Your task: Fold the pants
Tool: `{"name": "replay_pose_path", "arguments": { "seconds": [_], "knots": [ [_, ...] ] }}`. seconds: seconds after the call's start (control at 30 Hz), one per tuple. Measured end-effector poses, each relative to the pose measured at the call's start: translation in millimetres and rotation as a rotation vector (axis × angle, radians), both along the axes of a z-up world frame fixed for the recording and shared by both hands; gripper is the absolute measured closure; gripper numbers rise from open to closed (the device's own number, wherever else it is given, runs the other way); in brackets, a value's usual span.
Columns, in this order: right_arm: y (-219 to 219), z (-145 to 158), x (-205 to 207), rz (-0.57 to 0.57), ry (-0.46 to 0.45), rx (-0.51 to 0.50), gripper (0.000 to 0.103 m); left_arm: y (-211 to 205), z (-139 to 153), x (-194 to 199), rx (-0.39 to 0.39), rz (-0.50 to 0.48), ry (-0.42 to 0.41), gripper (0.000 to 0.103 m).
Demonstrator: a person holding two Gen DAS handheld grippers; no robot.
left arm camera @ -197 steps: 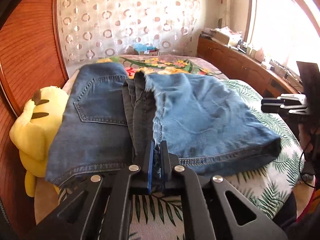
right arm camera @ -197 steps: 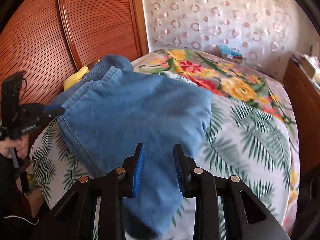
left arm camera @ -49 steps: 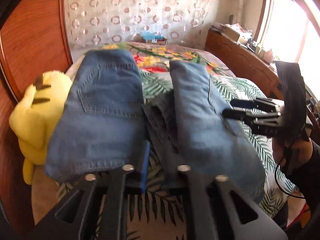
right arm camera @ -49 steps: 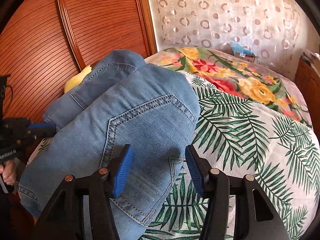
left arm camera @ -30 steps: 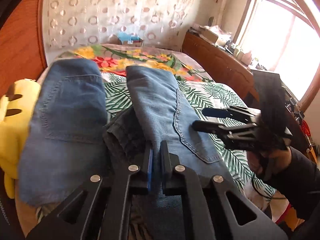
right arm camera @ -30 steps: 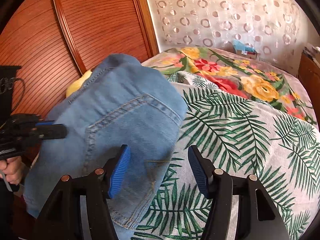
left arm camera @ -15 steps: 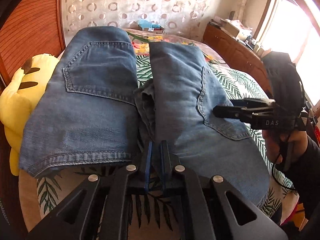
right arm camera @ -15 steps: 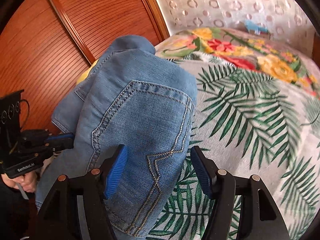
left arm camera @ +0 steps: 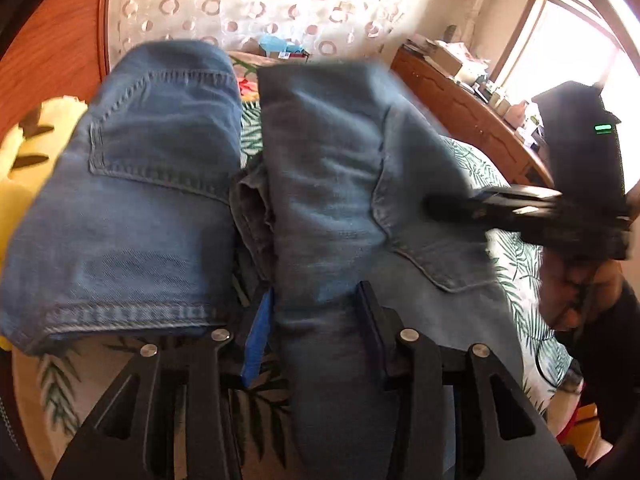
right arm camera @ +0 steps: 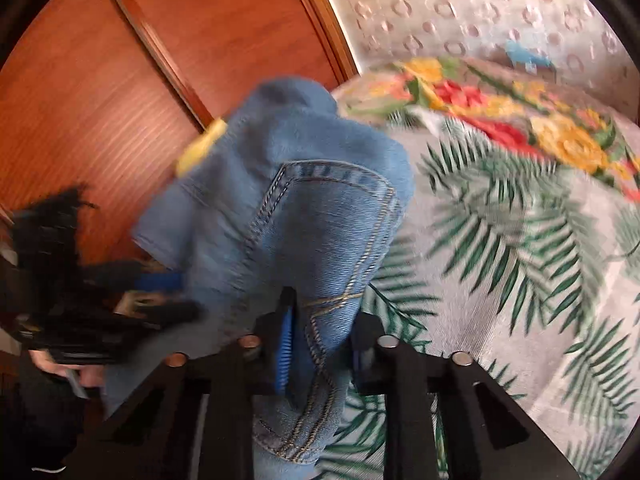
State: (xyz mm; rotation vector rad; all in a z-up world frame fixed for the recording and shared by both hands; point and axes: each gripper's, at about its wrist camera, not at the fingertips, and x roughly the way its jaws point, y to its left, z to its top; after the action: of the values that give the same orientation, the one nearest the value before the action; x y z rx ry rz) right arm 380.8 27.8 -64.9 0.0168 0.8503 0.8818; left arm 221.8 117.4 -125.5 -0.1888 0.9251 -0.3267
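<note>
The blue denim jeans (left arm camera: pixel 328 184) lie folded in 2 ridges on the leaf-and-flower print bedspread (right arm camera: pixel 520 248), back pockets up, beside a yellow plush toy (left arm camera: pixel 24 168) at the wooden headboard (right arm camera: pixel 120 80). The left gripper (left arm camera: pixel 316 320) has its jaws parted astride the right-hand ridge of denim. The right gripper (right arm camera: pixel 324 332) straddles the pocket end with its jaws apart; whether its pads press the cloth cannot be told.

A bed with a palm-leaf and floral printed cover (right arm camera: pixel 520 248) fills the room, backed by a ribbed reddish wooden headboard (right arm camera: pixel 120 80) at nine o'clock. A white circle-patterned curtain (left arm camera: pixel 280 4) hangs at twelve; a cluttered wooden sideboard (left arm camera: pixel 460 96) lines a sunlit window (left arm camera: pixel 560 48) at two o'clock.
</note>
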Motion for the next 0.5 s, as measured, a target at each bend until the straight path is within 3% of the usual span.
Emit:
{"name": "replay_pose_path", "arguments": {
  "seconds": [0.23,0.5],
  "knots": [
    [25.1,74.7,-43.1,0.067,-0.186,-0.044,0.086,9.6,22.3,-10.1,-0.097,0.012,-0.083,0.062],
    [68.7,158.5,-76.2,0.157,-0.369,-0.103,0.087,51.2,90.4,-18.9,-0.136,0.080,-0.248,0.062]
  ]
}}
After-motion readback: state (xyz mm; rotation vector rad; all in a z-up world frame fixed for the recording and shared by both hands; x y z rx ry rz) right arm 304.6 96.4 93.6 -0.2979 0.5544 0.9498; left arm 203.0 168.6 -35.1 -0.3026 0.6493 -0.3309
